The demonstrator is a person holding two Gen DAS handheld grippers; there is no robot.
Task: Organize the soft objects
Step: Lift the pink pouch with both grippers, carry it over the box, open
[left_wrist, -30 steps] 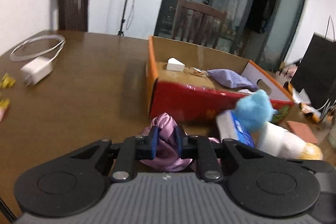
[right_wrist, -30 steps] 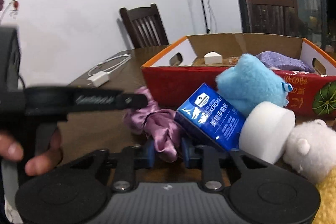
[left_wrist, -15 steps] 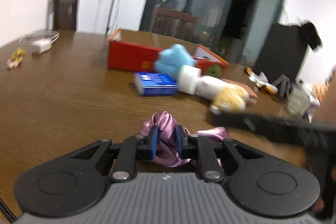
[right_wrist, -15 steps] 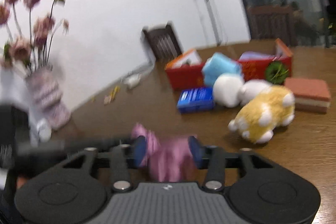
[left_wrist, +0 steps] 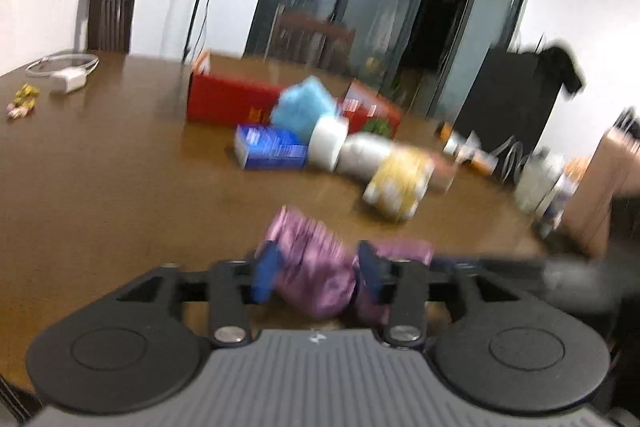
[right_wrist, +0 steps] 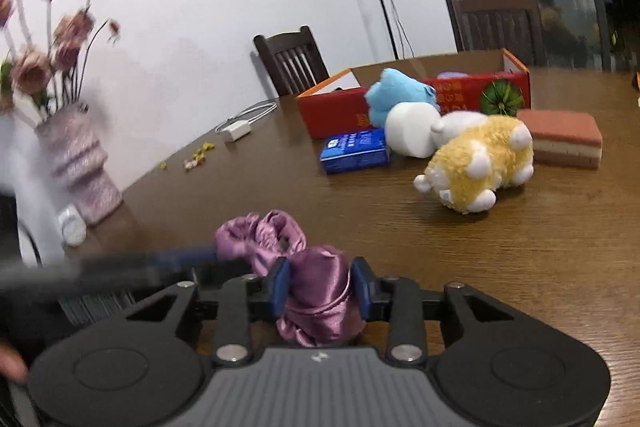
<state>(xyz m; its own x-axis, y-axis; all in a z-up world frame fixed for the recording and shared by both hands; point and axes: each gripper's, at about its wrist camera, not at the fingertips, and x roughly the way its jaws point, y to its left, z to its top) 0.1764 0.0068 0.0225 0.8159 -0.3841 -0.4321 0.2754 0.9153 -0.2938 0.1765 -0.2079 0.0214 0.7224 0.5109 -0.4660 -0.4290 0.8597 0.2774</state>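
A purple satin cloth (left_wrist: 312, 267) (right_wrist: 316, 295) lies bunched near the table's front edge. My left gripper (left_wrist: 316, 273) has its jaws wide apart around one end of the cloth, not pinching it. My right gripper (right_wrist: 320, 287) is shut on the other end. Farther back stand a red cardboard box (right_wrist: 340, 111), a blue plush (right_wrist: 400, 97), a white plush (right_wrist: 460, 125) and a yellow plush (right_wrist: 480, 163). The left view is blurred.
A blue tissue pack (right_wrist: 354, 151), a white foam roll (right_wrist: 412, 131) and a pink sponge block (right_wrist: 560, 137) lie by the box. A vase of flowers (right_wrist: 76, 163) stands at the left. A white charger with cable (left_wrist: 68, 79) lies far left.
Both grippers pulled the cloth back from the box toward the front edge. The left jaws have opened wider around the cloth; the right jaws have closed on it.
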